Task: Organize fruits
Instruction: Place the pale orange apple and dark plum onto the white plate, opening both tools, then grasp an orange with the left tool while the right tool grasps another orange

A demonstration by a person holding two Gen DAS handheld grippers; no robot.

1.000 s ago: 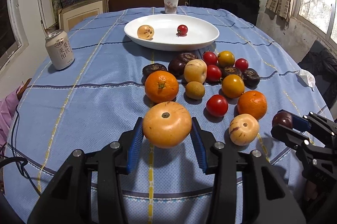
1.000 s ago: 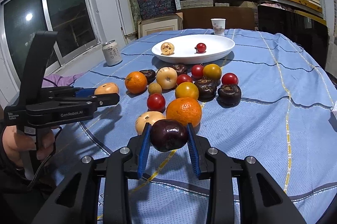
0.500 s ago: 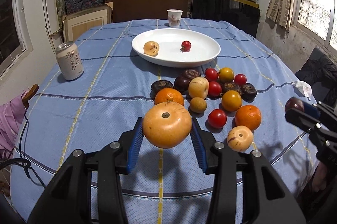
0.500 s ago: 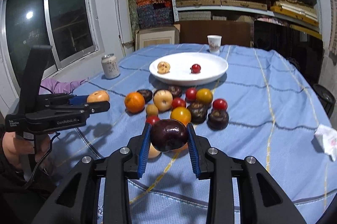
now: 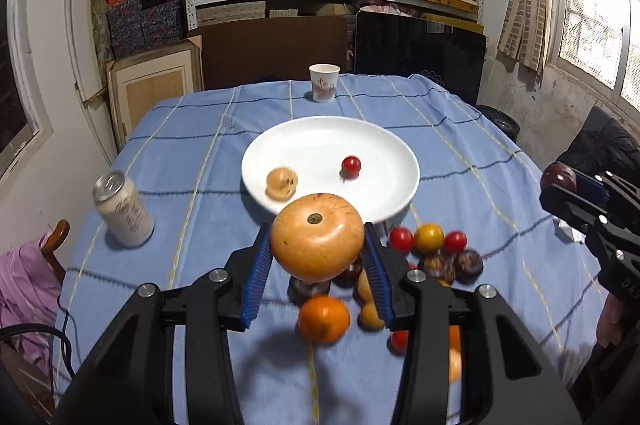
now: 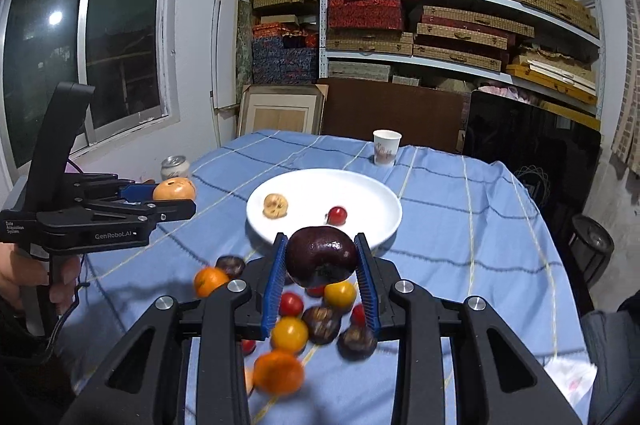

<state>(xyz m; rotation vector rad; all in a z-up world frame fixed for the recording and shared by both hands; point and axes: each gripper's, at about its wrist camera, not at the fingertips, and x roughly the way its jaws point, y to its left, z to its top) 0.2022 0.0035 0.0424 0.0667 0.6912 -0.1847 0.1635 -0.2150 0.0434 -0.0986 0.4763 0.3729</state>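
Note:
My left gripper [image 5: 317, 249] is shut on a large pale orange fruit [image 5: 317, 236], held in the air above the fruit pile. My right gripper [image 6: 321, 264] is shut on a dark purple plum [image 6: 322, 257], also lifted. Beyond both lies the white plate [image 5: 372, 145] with a tan spotted fruit [image 5: 281, 182] and a small red tomato [image 5: 351, 166] in it. On the blue cloth under the grippers sit several loose fruits: an orange [image 5: 323, 319], red and yellow tomatoes [image 5: 428, 237] and dark plums [image 6: 321, 323]. The right wrist view shows the left gripper [image 6: 176, 199] at the left with its fruit.
A drink can [image 5: 122, 210] stands on the left of the table. A paper cup [image 5: 324, 82] stands beyond the plate at the far edge. A crumpled tissue [image 6: 568, 381] lies near the right edge. Shelves of boxes and a dark screen stand behind the table.
Both grippers have risen and moved toward the plate, each still holding its fruit. The fruit pile now lies lower and nearer in both views.

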